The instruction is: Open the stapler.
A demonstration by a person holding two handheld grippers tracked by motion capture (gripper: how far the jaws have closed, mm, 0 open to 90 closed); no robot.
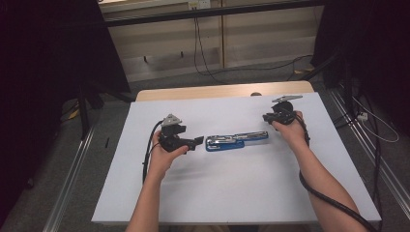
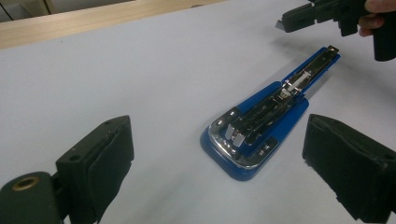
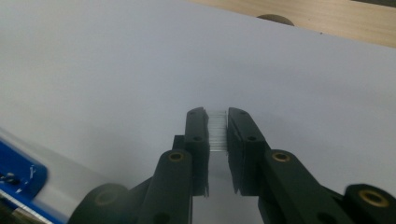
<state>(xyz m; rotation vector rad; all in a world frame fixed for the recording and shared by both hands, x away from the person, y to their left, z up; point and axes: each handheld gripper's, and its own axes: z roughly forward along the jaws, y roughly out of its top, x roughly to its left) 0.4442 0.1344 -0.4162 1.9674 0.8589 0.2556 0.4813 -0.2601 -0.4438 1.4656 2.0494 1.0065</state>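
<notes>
High view – table: big white tabletop [image 1: 232, 188] with a wooden edge strip [image 1: 217, 91] at the far side, everything sits on the white part.
Stapler: blue stapler [image 1: 236, 140] lying flipped open flat around the middle of the table, between the two grippers; in the left gripper view you can see the shiny metal staple channel [image 2: 268, 109] exposed along its length.
Left gripper: left gripper [image 1: 193, 143] is held just beside the wide end of the stapler, not touching it – jaws spread wide apart with nothing in them, stapler sitting on the table out ahead of them.
Right gripper: right gripper [image 3: 218, 135] is off the stapler's narrow end, lifted clear of the table, jaws pinched in on a small strip of staples.
Staples: strip of staples [image 3: 217, 132], silvery, clamped between the right pads, a bit blurry.
</notes>
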